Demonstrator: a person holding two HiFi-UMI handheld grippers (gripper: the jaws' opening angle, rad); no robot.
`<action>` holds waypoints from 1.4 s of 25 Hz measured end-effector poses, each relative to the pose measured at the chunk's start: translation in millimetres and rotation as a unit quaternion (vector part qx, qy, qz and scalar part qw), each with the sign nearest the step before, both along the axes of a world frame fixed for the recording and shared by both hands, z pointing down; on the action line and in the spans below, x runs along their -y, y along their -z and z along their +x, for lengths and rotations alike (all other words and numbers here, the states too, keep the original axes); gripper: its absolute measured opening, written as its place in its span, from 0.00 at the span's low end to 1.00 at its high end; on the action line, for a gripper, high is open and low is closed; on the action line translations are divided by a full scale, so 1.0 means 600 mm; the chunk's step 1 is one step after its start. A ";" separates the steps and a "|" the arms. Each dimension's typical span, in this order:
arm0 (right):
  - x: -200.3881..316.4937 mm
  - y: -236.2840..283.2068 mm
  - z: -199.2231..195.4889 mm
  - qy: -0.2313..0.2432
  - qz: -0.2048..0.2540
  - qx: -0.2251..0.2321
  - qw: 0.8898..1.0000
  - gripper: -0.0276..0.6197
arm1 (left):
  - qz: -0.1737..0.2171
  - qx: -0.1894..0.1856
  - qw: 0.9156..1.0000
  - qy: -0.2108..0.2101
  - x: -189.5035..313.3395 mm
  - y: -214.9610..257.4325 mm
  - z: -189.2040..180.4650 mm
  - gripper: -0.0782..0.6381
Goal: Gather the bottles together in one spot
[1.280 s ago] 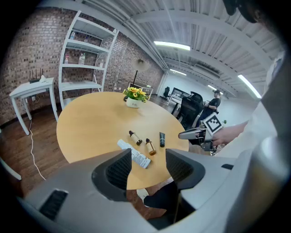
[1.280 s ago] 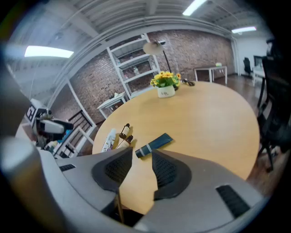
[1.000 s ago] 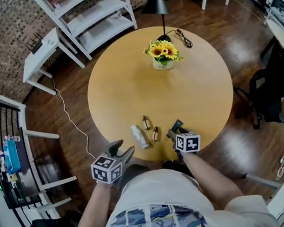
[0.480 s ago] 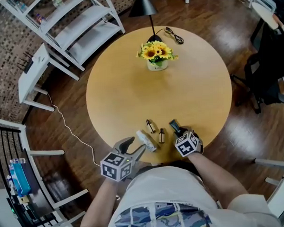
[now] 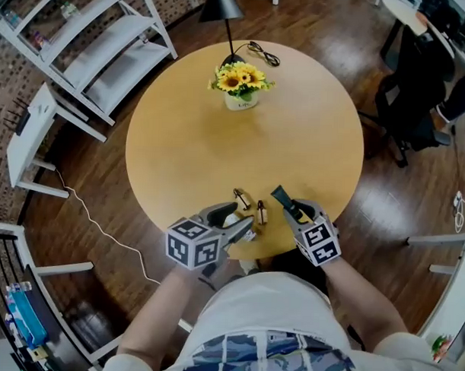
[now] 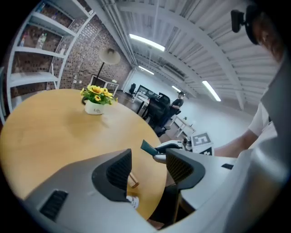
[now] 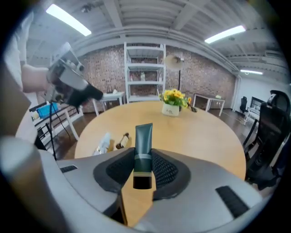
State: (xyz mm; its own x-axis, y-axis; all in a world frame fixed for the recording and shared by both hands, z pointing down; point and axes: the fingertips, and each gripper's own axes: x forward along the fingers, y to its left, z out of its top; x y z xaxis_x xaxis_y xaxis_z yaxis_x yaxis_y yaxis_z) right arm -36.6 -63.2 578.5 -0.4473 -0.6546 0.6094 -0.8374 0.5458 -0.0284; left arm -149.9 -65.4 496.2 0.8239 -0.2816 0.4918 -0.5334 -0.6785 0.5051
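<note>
Two grippers work at the table's near edge, one empty and one carrying a tube.

Farthest left, the left gripper [image 5: 233, 223] is held tilted downward over the rim of the round table [image 5: 219, 142] and aimed across toward the other hand. Its jaws stand wide apart with nothing pressed between the pads. The white bottle [image 7: 103, 143] lies on its side just under and ahead of them. Two small amber bottles [image 5: 240, 197] [image 5: 262, 212] sit just beyond it, between the two grippers. The right gripper [image 7: 143, 169] slopes down toward the table's middle. Its jaws have just been closing and now pinch the dark green tube [image 7: 144, 139] close to its black cap. The tube's long axis runs straight out along the jaws, cap end back toward the hand and flat crimped end pointing ahead across the table.
</note>
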 end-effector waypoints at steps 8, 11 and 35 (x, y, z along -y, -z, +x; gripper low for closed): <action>-0.032 0.150 -0.031 0.014 0.110 0.084 0.990 0.24 | -0.033 -0.074 0.994 -0.067 0.019 0.038 0.130 0.44; -0.016 0.156 -0.011 0.022 0.126 0.076 0.989 0.24 | -0.041 -0.087 0.993 -0.075 0.028 0.046 0.163 0.25; 0.071 0.056 0.310 -0.013 0.009 0.111 0.994 0.33 | 0.139 0.228 0.939 0.216 0.556 -0.133 0.077 0.19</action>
